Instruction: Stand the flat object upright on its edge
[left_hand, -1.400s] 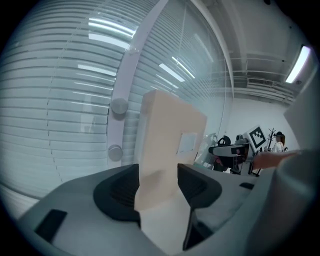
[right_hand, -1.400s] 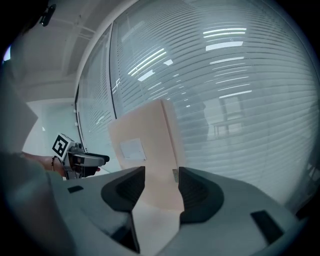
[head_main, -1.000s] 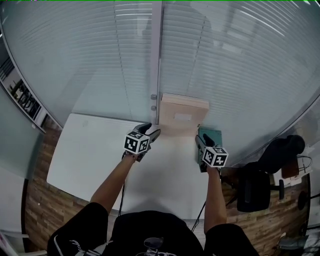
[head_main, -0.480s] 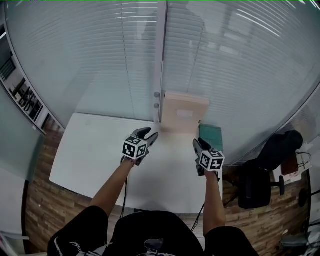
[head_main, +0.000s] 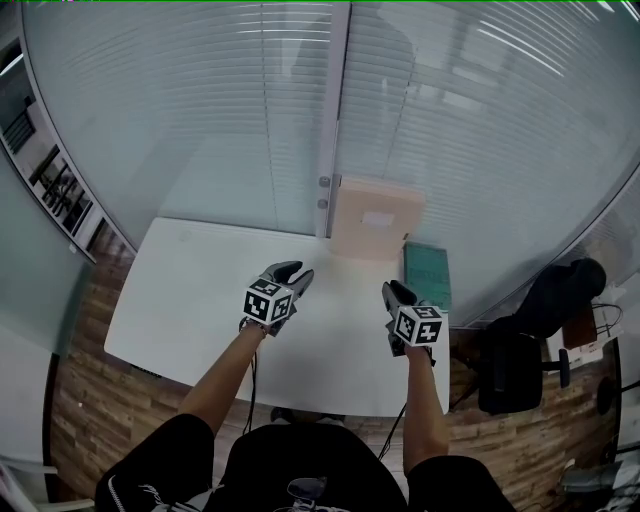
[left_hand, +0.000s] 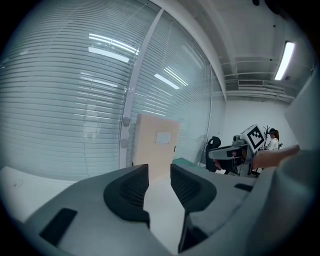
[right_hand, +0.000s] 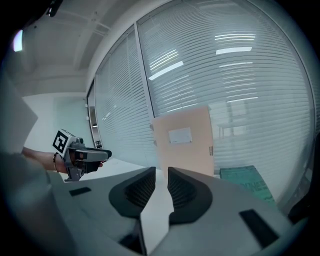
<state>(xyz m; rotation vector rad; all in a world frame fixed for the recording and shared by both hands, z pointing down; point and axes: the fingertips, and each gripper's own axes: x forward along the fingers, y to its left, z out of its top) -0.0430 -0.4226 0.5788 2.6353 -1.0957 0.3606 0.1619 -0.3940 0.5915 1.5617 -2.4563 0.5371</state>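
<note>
The only label on the flat panel (head_main: 375, 220) is a small white label (right_hand: 180, 135) high on its face, and its print is too small to read. A green flat item (right_hand: 247, 182) also carries faint print, which cannot be made out either. Each set of tongs wears a cube (head_main: 417, 324) of black-and-white square markers and no words.

The flat panel is a pale peach rectangle, plain and thin. It stands upright on its lower edge at the far rim of the white surface (head_main: 190, 290), at 12 o'clock from the person and right by the glass wall with its blinds. The green flat item lies flat on the surface just beside the panel, at its 4 o'clock.

The left tongs (left_hand: 160, 172) hover above the surface at 8 o'clock from the panel, well apart from it. Their jaws are closing to a narrow gap with nothing between them. The right tongs (right_hand: 161, 182) hover at 6 o'clock from the panel, jaws likewise closing, narrow and empty.
</note>
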